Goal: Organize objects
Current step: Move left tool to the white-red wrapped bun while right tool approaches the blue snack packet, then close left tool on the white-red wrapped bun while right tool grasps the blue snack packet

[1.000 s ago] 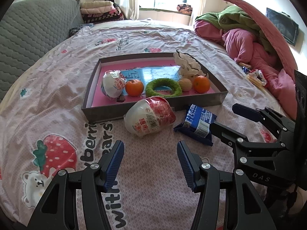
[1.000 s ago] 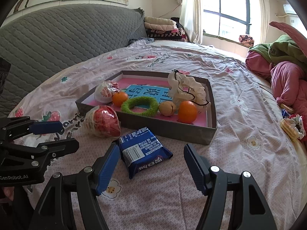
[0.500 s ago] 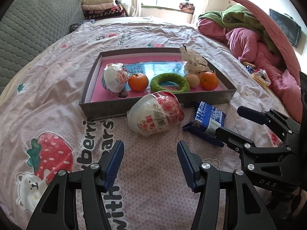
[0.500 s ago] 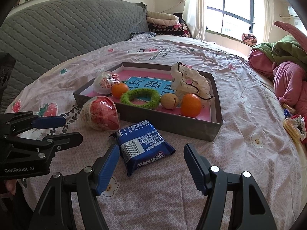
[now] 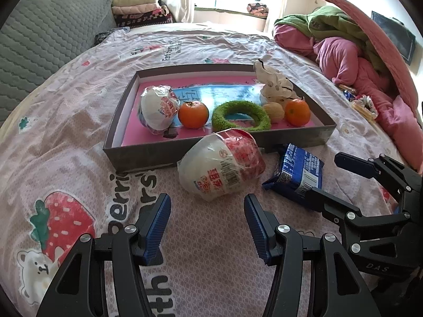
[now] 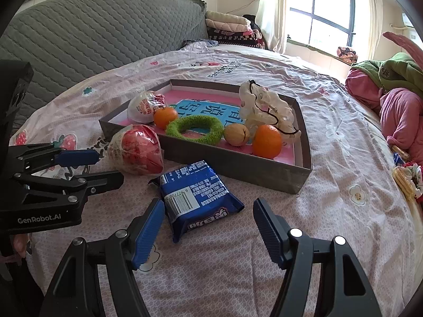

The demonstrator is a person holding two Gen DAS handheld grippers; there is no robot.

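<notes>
A grey box tray (image 5: 137, 155) (image 6: 238, 169) with a pink floor lies on the bed. It holds a wrapped white-and-red cup (image 5: 158, 111), two oranges (image 5: 193, 115) (image 5: 297, 112), a green ring (image 5: 240, 115), a walnut (image 5: 275, 111) and a white cloth bundle (image 5: 275, 84). A second wrapped cup (image 5: 222, 163) (image 6: 137, 150) lies on the sheet in front of the tray, just beyond my open left gripper (image 5: 207, 219). A blue snack packet (image 6: 195, 192) (image 5: 298, 171) lies beside it, partly between the fingers of my open right gripper (image 6: 205, 224).
The bed sheet (image 5: 79, 158) is pink with strawberry prints. A grey quilted headboard (image 6: 92, 47) stands at the left. Pink and green bedding (image 5: 343, 52) is piled at the right, with small wrappers (image 6: 404, 177) near it. Folded blankets (image 6: 230, 23) lie by the window.
My left gripper has come closer to the wrapped cup outside the tray, which now looks larger. The right gripper has edged slightly toward the blue packet. Nothing was grasped.
</notes>
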